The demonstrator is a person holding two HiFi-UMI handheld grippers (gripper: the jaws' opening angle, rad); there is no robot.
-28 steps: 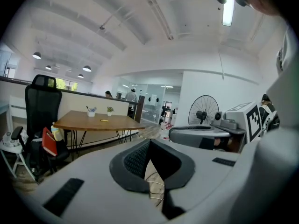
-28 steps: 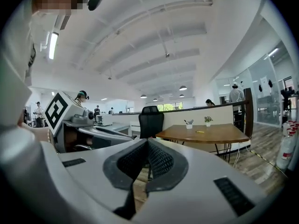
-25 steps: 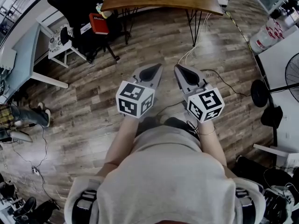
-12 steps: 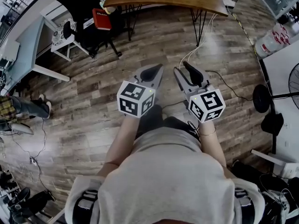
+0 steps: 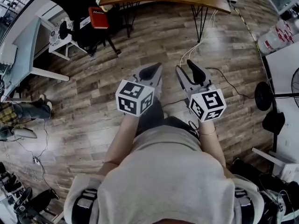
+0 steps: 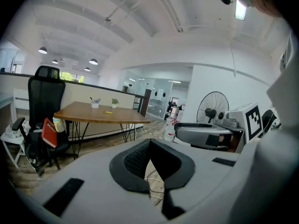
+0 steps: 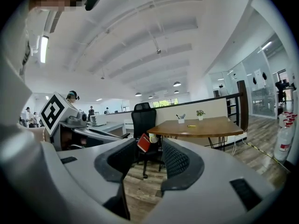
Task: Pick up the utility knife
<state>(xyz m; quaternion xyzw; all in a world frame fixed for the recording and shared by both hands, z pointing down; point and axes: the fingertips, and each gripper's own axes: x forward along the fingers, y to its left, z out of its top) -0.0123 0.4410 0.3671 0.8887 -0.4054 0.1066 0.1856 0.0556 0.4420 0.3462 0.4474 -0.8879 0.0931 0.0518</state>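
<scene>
Left gripper (image 6: 149,141): jaws together at the tips, with nothing caught between them.
Right gripper (image 7: 148,144): jaws have just been opening and now stand wide apart and empty (only the far office chair (image 7: 142,118) shows through the gap).
Utility knife (image 7: 191,125): I judge it to be the small yellow sliver lying flat on the wooden counter (image 7: 210,130). It is well apart from both grippers, across a stretch of floor, and it does not show in the head view.
Neighbours: a white cup of pens (image 7: 180,120) and a small potted plant (image 7: 200,113) stand just beyond the knife, toward the counter's far edge.
Long axis: it runs side to side in the right gripper view, roughly along the counter's length.
Which way it points: it is too small to tell the blade end from the butt, or whether a blade is out.
Risk, approach: cables (image 5: 189,54) trail over the floor by the counter's legs, and a foot could catch on them on the way over.
Risk, grasp: the knife is thin and lies flat, so jaws coming in level may shove it along the top instead of closing on it. Closing along the long axis rather than across it would likely let it pivot or slip.
Risk, neighbours: overshooting the knife could tip the cup or the plant.
Risk, blade: an exposed edge could score the pads.
</scene>
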